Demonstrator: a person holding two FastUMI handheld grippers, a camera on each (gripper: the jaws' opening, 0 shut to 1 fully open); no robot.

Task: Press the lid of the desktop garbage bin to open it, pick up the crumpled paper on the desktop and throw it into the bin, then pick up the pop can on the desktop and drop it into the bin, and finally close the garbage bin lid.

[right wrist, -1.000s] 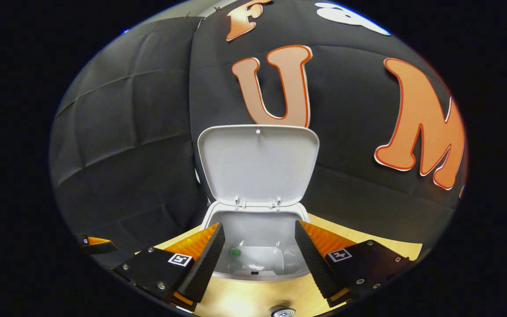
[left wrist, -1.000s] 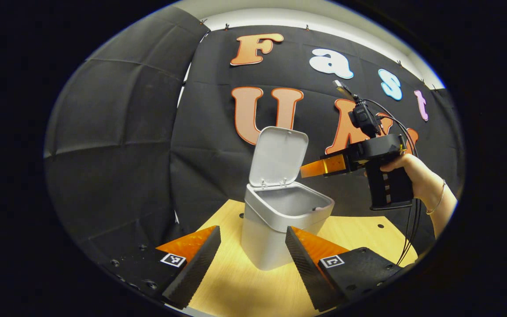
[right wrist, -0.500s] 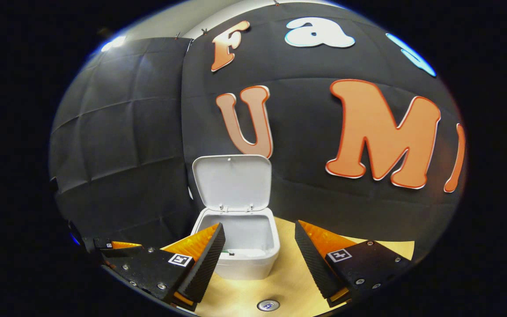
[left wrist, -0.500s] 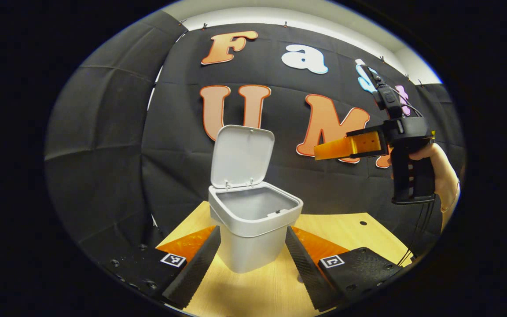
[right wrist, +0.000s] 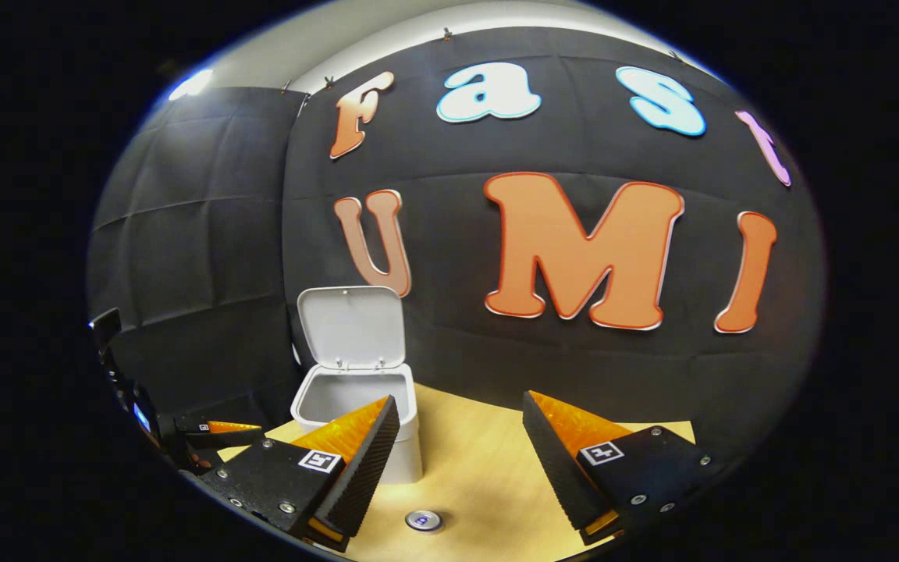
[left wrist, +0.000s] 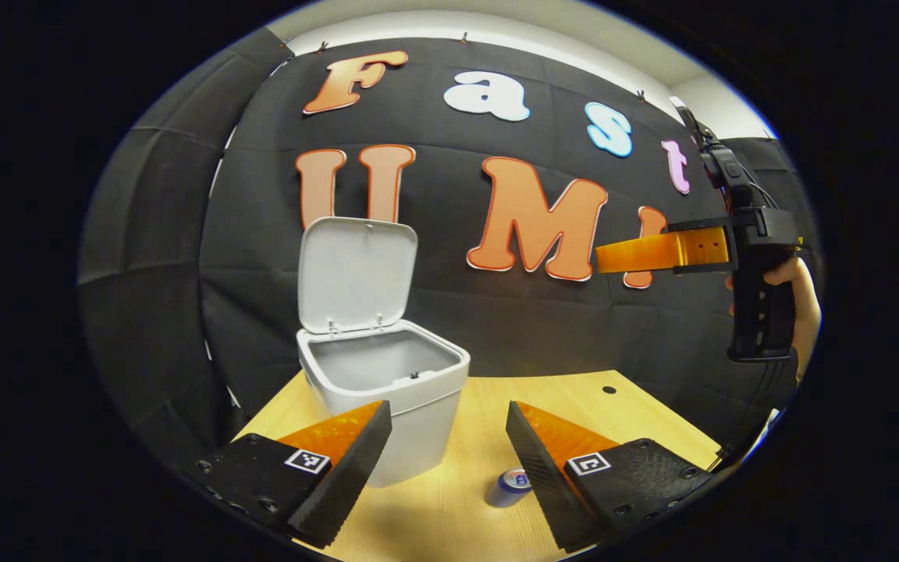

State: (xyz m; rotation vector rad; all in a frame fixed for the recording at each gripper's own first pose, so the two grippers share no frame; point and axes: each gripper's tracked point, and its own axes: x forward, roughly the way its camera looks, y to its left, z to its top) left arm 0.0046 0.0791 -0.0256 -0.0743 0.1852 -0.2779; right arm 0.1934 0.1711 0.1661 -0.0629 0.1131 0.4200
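A white desktop bin stands on the wooden table with its lid hinged upright, the mouth open. A pop can stands on the table right of the bin, close to my left gripper's right finger. My left gripper is open and empty, low in front of the bin. My right gripper, held by a hand, hangs high at the right, well away from the bin. In the right gripper view the bin is far left, the can lies below, and my right gripper is open and empty.
The wooden table has small round holes and ends near the black cloth wall behind the bin. The left gripper shows at the left edge of the right gripper view, beside the bin. Cables trail from the right gripper.
My right gripper has drawn back and to the right from above the open bin, empty. The left gripper view has shifted right, bringing the pop can into sight. The lid stays up.
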